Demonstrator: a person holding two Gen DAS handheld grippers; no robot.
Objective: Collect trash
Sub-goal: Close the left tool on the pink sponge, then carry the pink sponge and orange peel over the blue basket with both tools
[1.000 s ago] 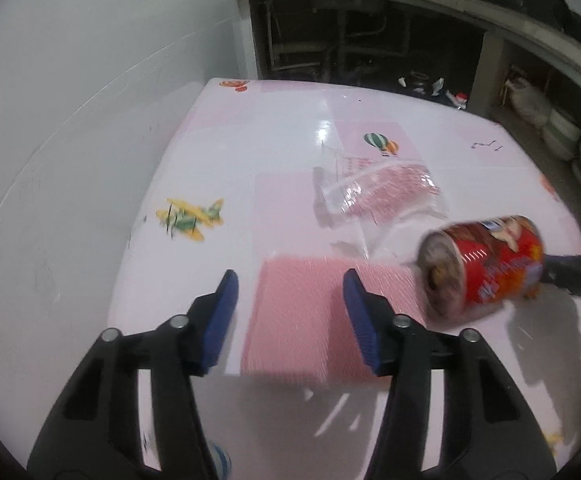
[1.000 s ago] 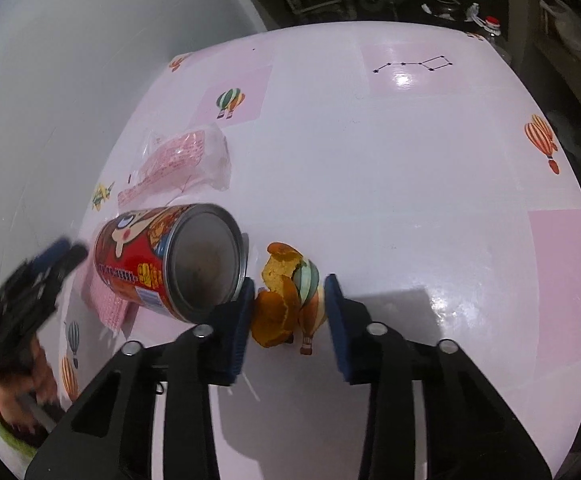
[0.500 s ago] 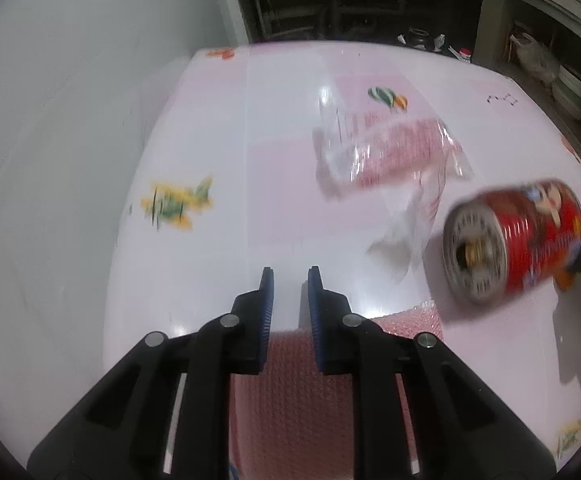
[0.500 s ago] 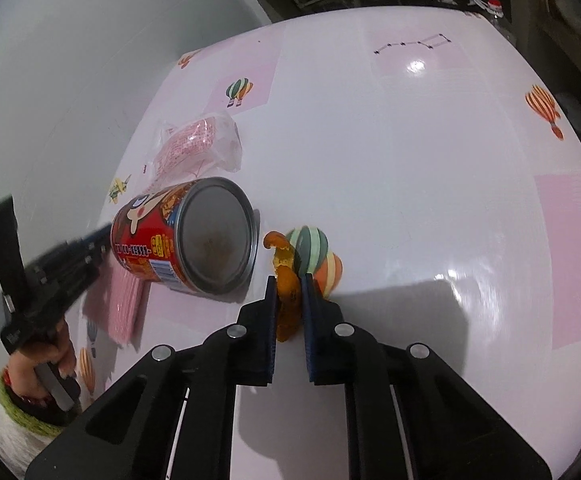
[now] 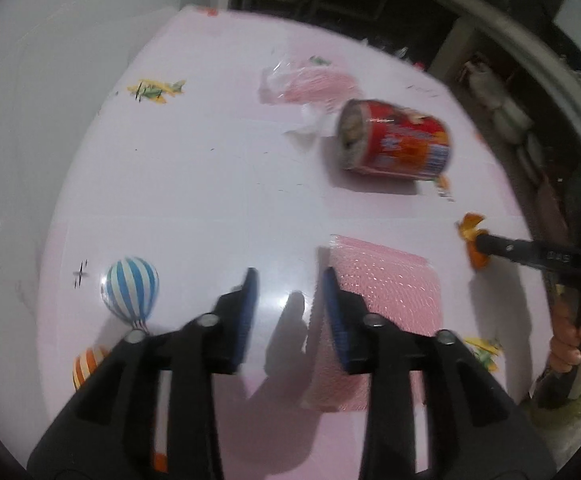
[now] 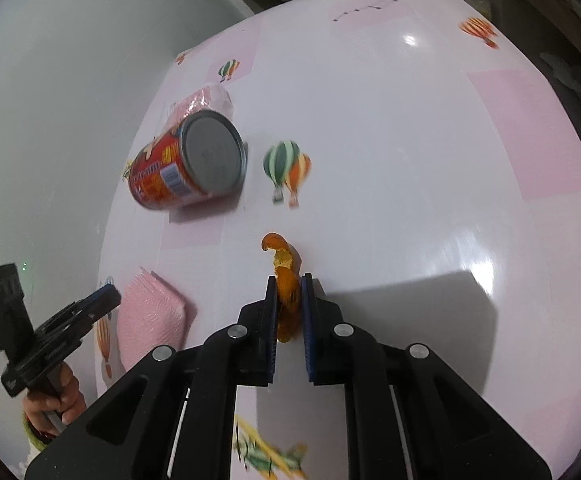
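Right tongs [image 6: 289,294] pinching orange peel [image 6: 286,276] above bench [image 6: 410,160], near red can [image 6: 188,168] | left tongs [image 5: 290,300] agape, empty, beside pink pad [image 5: 386,292] | risk: brittle peel snapping, dropping

Two black plastic grippers, left gripper [image 5: 290,300] and right gripper [image 6: 289,304], are fitted with blue finger pads and silver screws; bare skin and a green cuff are seen at 7 o'clock.

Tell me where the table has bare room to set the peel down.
Bare: the wide stretch right of the red can and beyond the orange peel in the right claw. Crowded: the left side, around the can, plastic bag and pink pad.
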